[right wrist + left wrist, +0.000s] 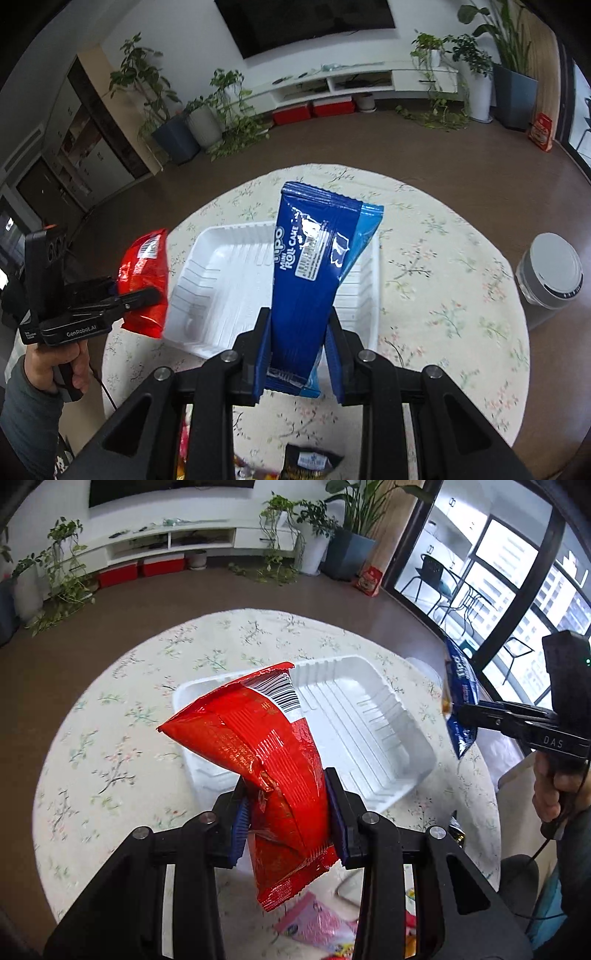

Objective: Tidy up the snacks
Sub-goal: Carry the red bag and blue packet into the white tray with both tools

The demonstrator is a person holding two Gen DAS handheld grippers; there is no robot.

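1. Below my tongs lies a round table (110, 716) under a pale cloth printed with flower sprigs; beyond it is a brown floor.
2. Ahead of both tongs, across the floor, a long white cabinet (354, 83) runs along the wall under a dark screen (303, 22), with two red boxes (314, 110) at its foot and potted plants (62, 572) on either side.
3. To the right of my right tongs, beside the table, stands a grey bin (550, 273). Glass doors (517, 572) are far right of my left tongs.
4. My left tongs (288, 834) are closed narrowly on a red bag (258, 738), pinched near its lower end; the bag leans up and to the left, barcode end on top.
5. My right tongs (299, 362) are closed narrowly on a blue pack (310, 266), gripped near its bottom seam; it stands nearly upright, tilted slightly to the right, with a lighter blue pack showing behind it.
6. A white tray (369, 716) sits on the cloth just ahead of and below both tongs, between them. The red bag hangs over its near left corner, and the blue pack is above its near edge; neither touches it.
7. My hand (55, 365) on the left tongs shows at the left of the right view.
8. Behind the tongs, near my side of the table, lie more snacks: a pink packet (314, 919) and a black packet (310, 461).
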